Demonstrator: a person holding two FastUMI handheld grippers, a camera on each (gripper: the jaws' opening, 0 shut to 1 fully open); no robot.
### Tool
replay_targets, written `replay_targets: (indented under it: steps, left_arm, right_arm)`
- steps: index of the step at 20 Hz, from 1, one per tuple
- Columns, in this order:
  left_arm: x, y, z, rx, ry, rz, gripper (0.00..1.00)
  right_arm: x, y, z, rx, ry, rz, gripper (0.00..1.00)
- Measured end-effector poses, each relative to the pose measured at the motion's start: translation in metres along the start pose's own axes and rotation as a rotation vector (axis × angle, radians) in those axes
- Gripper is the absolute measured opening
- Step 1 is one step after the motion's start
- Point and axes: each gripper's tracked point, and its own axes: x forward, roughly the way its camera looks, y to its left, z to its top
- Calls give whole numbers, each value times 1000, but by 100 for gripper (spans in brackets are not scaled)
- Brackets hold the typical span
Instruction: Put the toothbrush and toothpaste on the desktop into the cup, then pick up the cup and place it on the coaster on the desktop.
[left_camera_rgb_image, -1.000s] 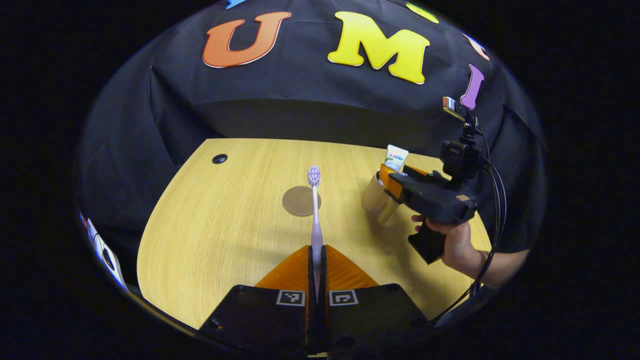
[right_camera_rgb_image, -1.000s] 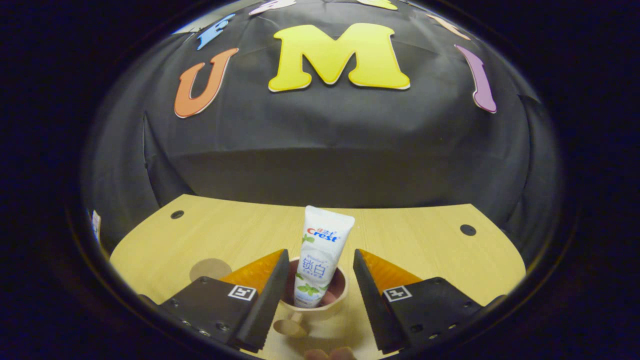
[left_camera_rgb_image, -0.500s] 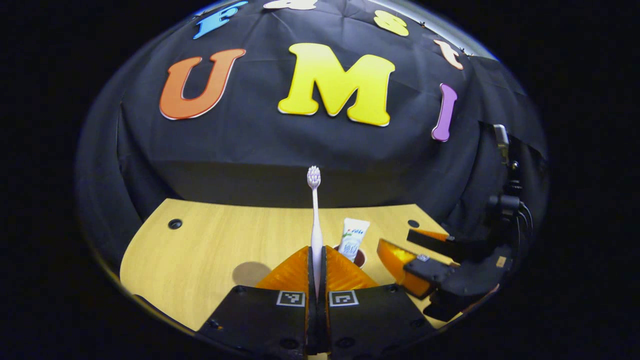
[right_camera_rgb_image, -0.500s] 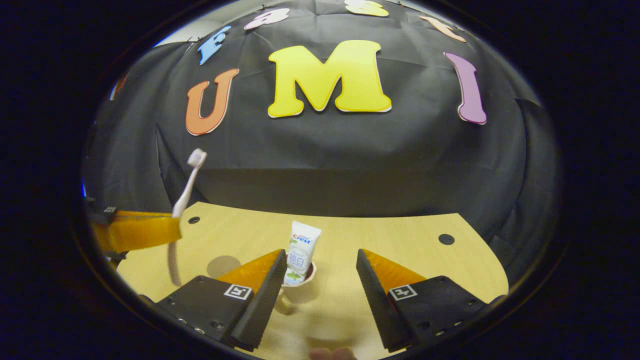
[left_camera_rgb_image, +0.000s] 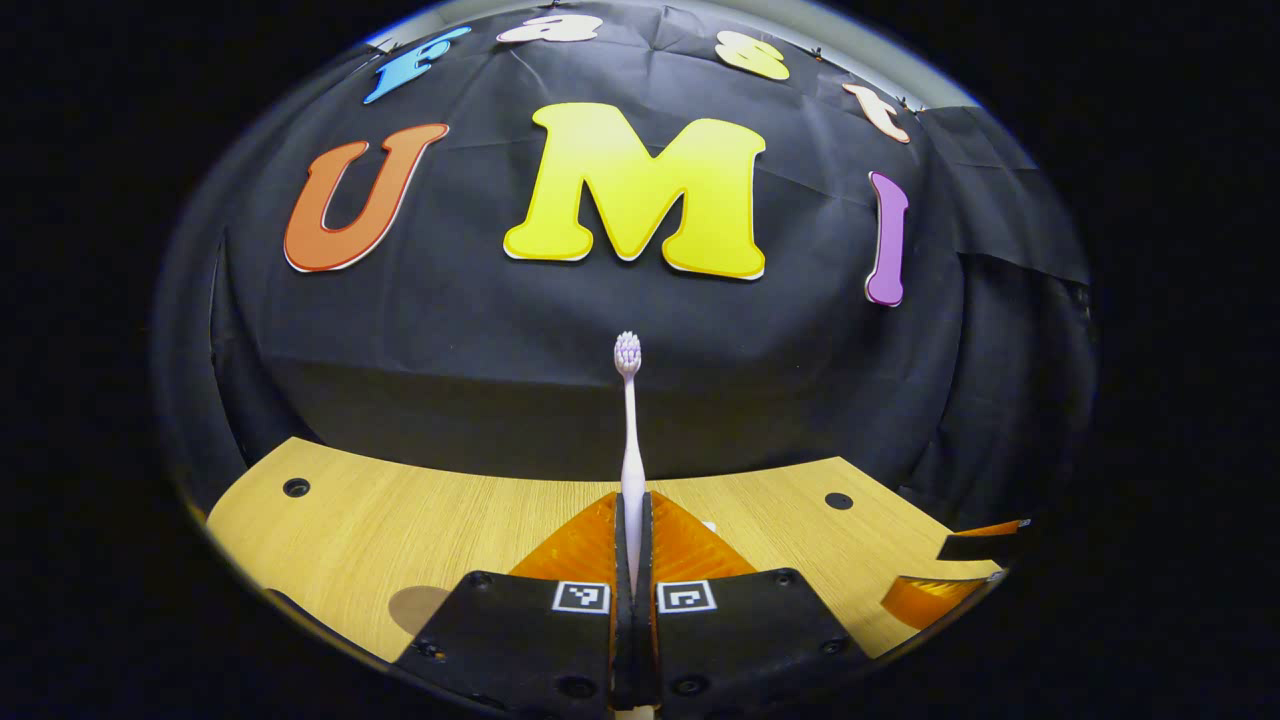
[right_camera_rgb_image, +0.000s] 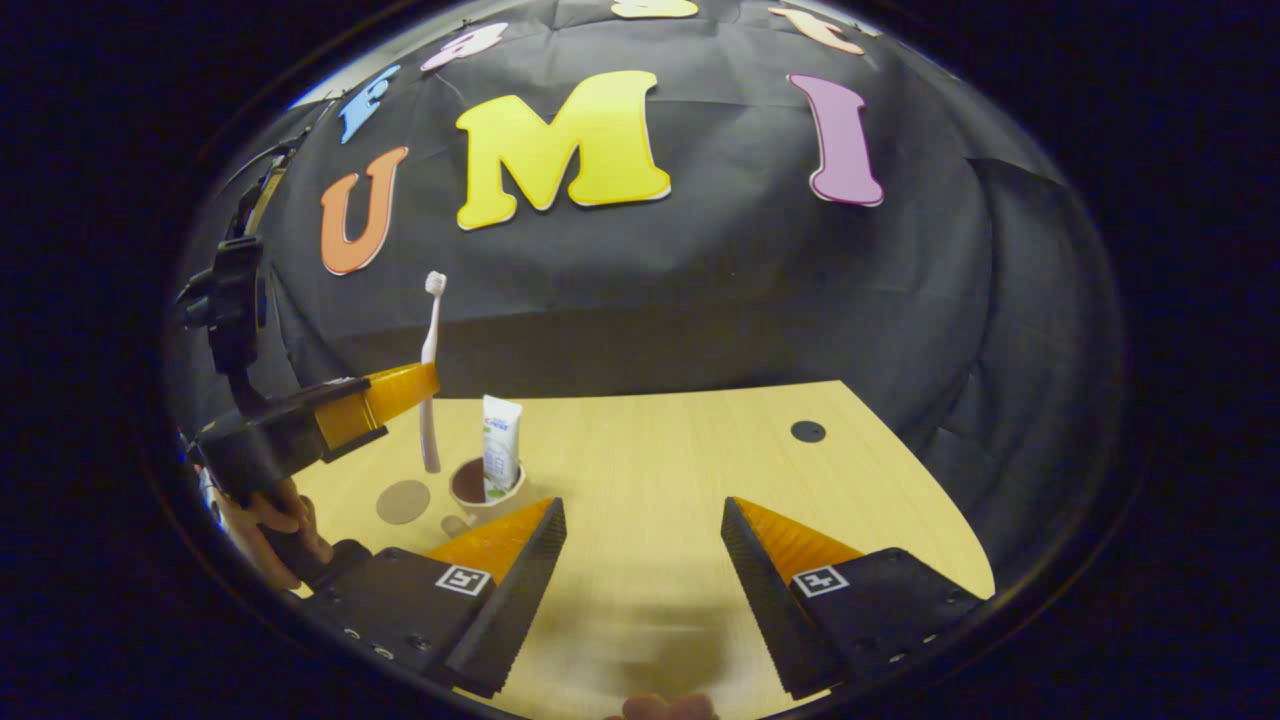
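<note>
1. 1 relation decides the coming move: the toothbrush stands upright, bristle head up and handle end down, and in the right gripper view that lower end hangs just above and slightly left of the cup, not yet inside it.
2. The toothbrush's long axis is close to vertical, so, as I judge it, the drop calls for a small shift toward the cup's mouth and then a straight lowering.
3. The left gripper is clamped on the toothbrush partway up its handle; in the left gripper view both fingers press together around the handle, with the head rising in front of the booth wall.
4. The left gripper is the nearer of the 2 to the cup. The right gripper is held well back from it with its fingers spread apart and nothing between them.
5. The toothpaste is already in the cup, standing upright with its flat end up and leaning on the rim.
6. The cup sits on the tabletop, with the round coaster just beside it on its left, bare.
7. The tube carries printed writing, but it is too small here to make out.
8. A hand holds the left gripper's grip from below.
</note>
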Motion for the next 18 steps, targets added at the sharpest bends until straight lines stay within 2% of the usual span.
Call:
replay_targets:
  steps: [5, 8, 14, 16, 17, 18]
  left_arm:
    - [17, -9, -28, 32, -11, -21, 4]
    - [20, -7, -39, 60, 0, 0, 5]
    - [14, -4, -59, 72, 11, 3, 14]
    - [8, -1, -65, 69, 24, 6, 25]
    - [5, 1, -65, 59, 31, 8, 37]
    - [-2, 4, -64, 50, 31, 16, 56]
  right_arm:
    - [-2, -37, -35, 1, 73, -69, 93]
    - [-4, -47, -52, -18, 112, -91, 93]
    - [-6, -42, -58, -55, 125, -89, 93]
    - [-6, -34, -56, -71, 123, -78, 93]
    - [-6, -28, -54, -78, 121, -71, 93]
    - [-6, -23, -52, -84, 119, -61, 93]
